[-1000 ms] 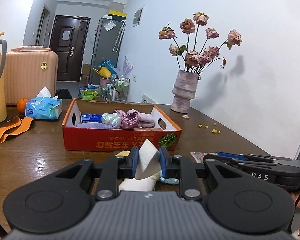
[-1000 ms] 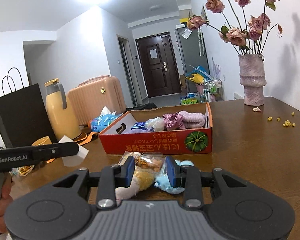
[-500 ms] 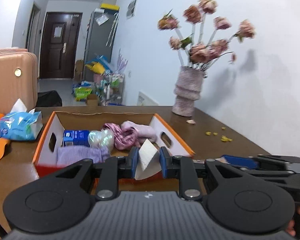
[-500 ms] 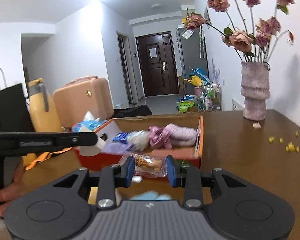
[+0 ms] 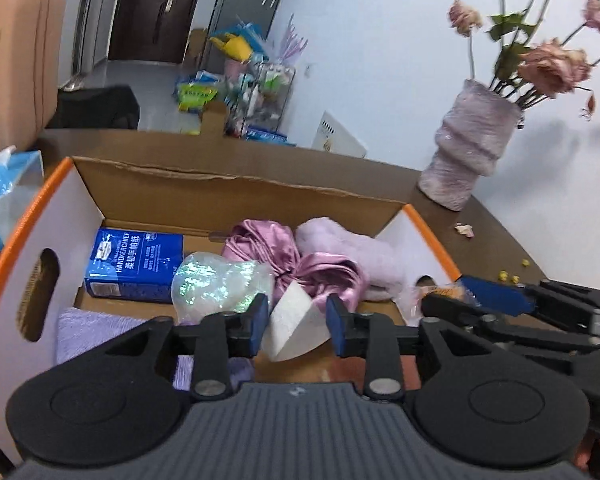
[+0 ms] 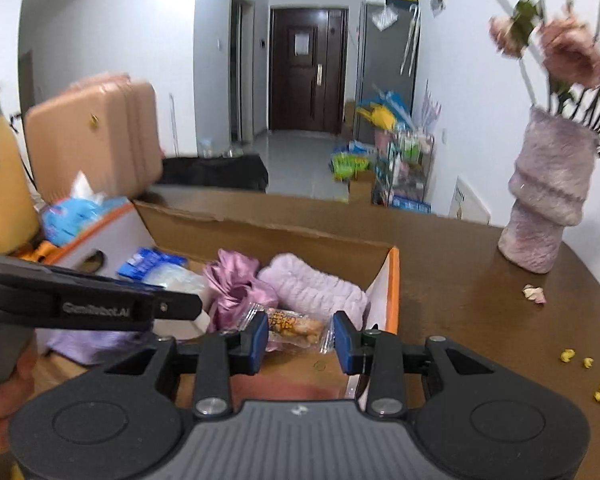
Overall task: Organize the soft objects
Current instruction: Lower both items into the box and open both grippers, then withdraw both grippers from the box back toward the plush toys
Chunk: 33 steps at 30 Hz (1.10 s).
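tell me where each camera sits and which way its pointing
Left wrist: sits on the left gripper, angled down into the cardboard box; its opening jaws stand either side of a white sponge wedge, and the right gripper shows at the right edge.
Right wrist: sits on the right gripper, facing the box and the hallway door; its opening jaws flank a snack packet, with the left gripper and hand at left.
Shared: box, purple satin cloth, vase.
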Each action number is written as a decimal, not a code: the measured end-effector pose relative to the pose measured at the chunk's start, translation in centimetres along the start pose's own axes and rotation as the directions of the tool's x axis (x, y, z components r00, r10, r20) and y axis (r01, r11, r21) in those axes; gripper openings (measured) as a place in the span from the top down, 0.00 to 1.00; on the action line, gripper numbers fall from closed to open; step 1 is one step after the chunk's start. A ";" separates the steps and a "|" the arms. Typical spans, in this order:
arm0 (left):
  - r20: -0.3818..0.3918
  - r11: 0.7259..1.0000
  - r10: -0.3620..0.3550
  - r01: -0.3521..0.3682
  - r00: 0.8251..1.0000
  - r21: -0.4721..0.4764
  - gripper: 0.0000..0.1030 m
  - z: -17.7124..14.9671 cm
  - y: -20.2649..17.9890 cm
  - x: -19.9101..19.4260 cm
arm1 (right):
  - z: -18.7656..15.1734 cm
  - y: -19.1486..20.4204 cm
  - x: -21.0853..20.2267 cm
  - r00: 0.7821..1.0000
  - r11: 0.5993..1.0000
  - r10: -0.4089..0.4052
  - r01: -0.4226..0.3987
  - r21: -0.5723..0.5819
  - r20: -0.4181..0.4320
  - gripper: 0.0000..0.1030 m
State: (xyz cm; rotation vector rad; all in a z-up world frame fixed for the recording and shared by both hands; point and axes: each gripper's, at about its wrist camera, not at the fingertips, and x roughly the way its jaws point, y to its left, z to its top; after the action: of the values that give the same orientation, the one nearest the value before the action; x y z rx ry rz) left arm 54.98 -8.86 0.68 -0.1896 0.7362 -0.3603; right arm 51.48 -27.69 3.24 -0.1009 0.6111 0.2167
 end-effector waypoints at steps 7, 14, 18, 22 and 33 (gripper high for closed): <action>0.042 1.000 -0.018 0.018 0.999 0.012 0.43 0.6 0.6 -0.4 | 0.1 0.0 2.7 0.999 0.999 -0.040 0.040 -0.002 -0.014 0.59; 0.077 0.999 -0.006 0.003 0.997 0.033 0.43 1.2 0.3 -3.1 | 1.2 -0.3 0.0 0.999 0.999 -0.039 0.038 0.018 0.038 0.58; 0.104 0.997 0.004 -0.011 0.995 0.070 0.42 1.3 -0.4 -5.8 | 1.9 0.2 -3.3 0.996 0.999 -0.041 0.041 0.003 0.085 0.57; 0.178 0.994 0.021 -0.039 0.984 0.098 0.27 0.7 -1.1 -9.9 | 2.1 1.0 -7.6 0.989 0.999 -0.038 0.038 -0.003 0.143 0.47; 0.370 0.958 0.050 -0.150 0.928 0.246 0.01 -7.7 -1.6 -23.2 | -4.5 4.0 -20.4 0.955 0.998 0.039 -0.049 0.025 0.292 0.19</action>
State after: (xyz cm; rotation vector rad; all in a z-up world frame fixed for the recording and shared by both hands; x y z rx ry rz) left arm 33.43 -1.73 9.93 0.0424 0.3252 -0.3124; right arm 31.77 -27.98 11.22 -0.0227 0.3221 0.2595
